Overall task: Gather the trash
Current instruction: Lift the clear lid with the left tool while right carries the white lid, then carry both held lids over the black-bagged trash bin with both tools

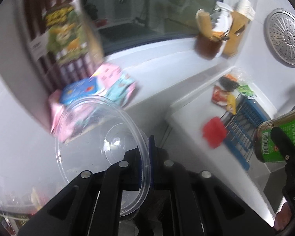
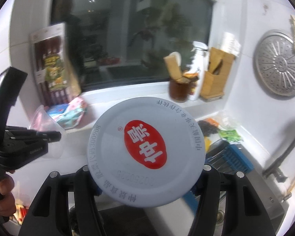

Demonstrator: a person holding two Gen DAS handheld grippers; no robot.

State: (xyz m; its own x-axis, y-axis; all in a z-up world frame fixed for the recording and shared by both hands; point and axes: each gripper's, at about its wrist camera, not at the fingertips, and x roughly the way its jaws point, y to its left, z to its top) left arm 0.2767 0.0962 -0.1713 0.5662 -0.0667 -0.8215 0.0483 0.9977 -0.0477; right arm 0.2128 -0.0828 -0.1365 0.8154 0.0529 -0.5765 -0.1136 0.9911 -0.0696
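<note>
In the left wrist view my left gripper (image 1: 145, 157) is shut on the rim of a clear plastic bowl (image 1: 92, 137), which tilts up and to the left of the fingers. At that view's right edge, my right gripper (image 1: 279, 143) holds a jar (image 1: 275, 137) with a green label. In the right wrist view the jar's white lid (image 2: 145, 151), with its red oval logo, faces the camera, and my right gripper (image 2: 145, 186) clamps it from both sides. At the left, a hand carries my left gripper (image 2: 55, 135) with the clear bowl (image 2: 43, 122).
Pink and blue snack packets (image 1: 100, 84) lie on the white sill below a tall package (image 1: 57, 31). A blue wire rack (image 1: 243, 122), a red item (image 1: 214, 133) and food wrappers (image 1: 226, 96) sit by the sink (image 1: 271, 181). A knife block (image 2: 216, 74) stands on the sill.
</note>
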